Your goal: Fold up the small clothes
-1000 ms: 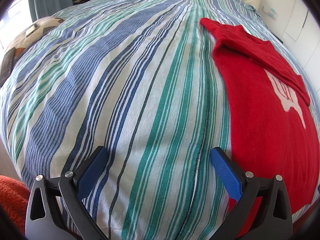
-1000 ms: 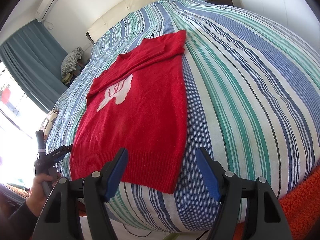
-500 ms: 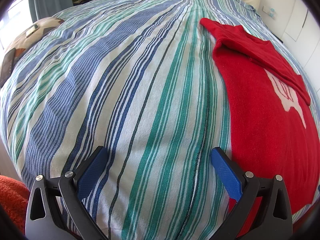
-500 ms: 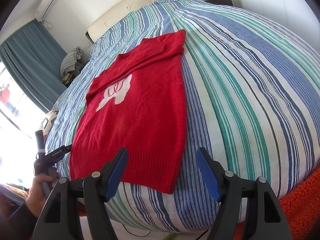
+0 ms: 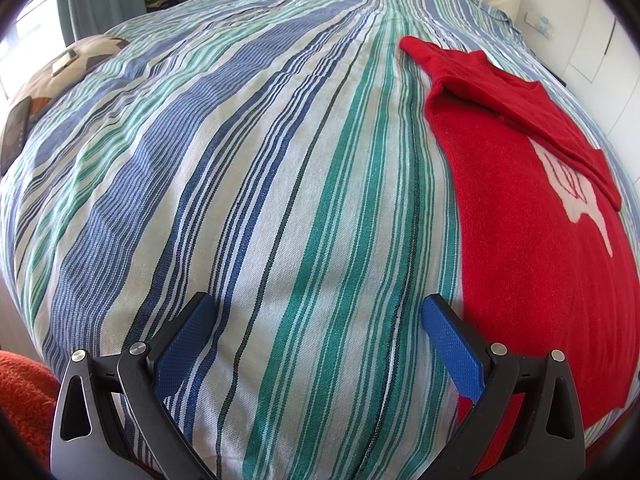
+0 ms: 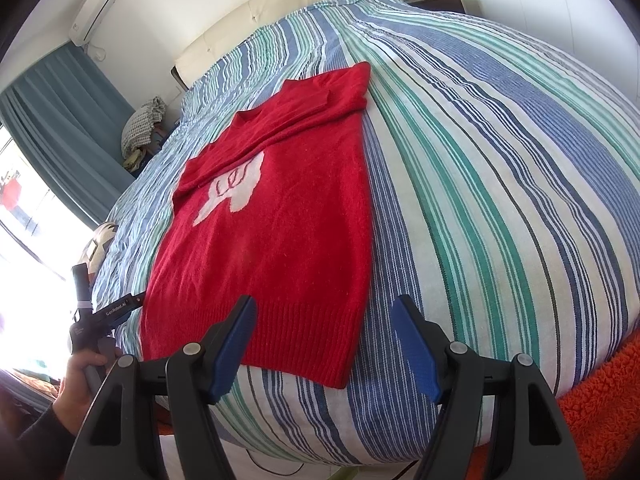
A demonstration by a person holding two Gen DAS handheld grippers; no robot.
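My red sweater (image 6: 276,240) lies flat on the striped bedspread (image 5: 248,184), hem toward me at the near edge of the bed, neckline toward the cream headboard (image 6: 276,12). As far as I can judge, the first stage is done: both sleeves look folded in across the chest, one of them lying slantwise over the top of the white knitted motif (image 6: 236,188), so the body reads as a narrow rectangle. What is left is the lengthwise fold, hem up toward the shoulders, and perhaps one more to make a compact packet. Neither of my claws has anything in it. My right claw (image 6: 324,344) hangs with its blue pads spread wide over the ribbed hem, near the sweater's right-hand corner, not touching the knit. My left claw (image 5: 316,344) is likewise spread wide, over bare bedspread just beside the sweater's other long edge, with only stripes between the pads. In the right wrist view my left hand (image 6: 84,376) shows on its handle at the bed's edge. So I'd call it roughly halfway, with both hem corners yet to be taken.
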